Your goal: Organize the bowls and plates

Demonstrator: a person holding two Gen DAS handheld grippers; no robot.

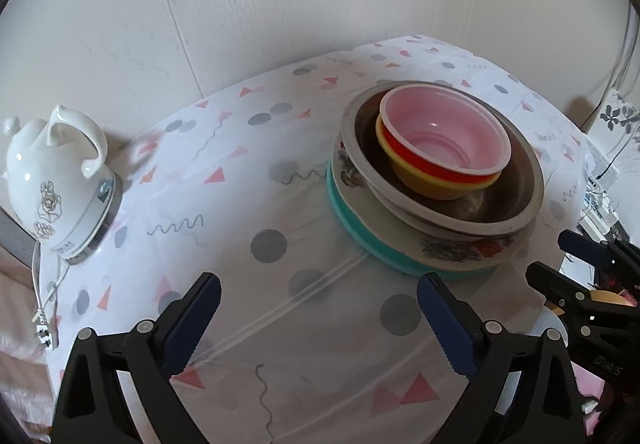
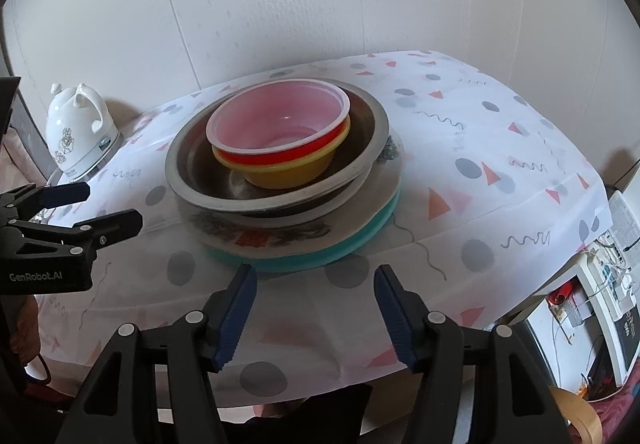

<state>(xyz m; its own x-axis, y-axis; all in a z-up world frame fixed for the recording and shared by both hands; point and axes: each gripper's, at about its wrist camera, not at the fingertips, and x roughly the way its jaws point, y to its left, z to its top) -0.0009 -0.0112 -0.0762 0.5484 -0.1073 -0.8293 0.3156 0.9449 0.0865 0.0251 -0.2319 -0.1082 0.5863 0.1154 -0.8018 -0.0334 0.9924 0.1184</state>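
Both tools gape wide, empty — left tool [image 1: 318, 290], right tool [image 2: 316, 286].

You have a table under a white cloth [image 2: 500, 147] patterned with grey dots and pink triangles; a round teal plate [image 2: 360, 240] and a white ceramic kettle [image 1: 56, 179] rest on it.
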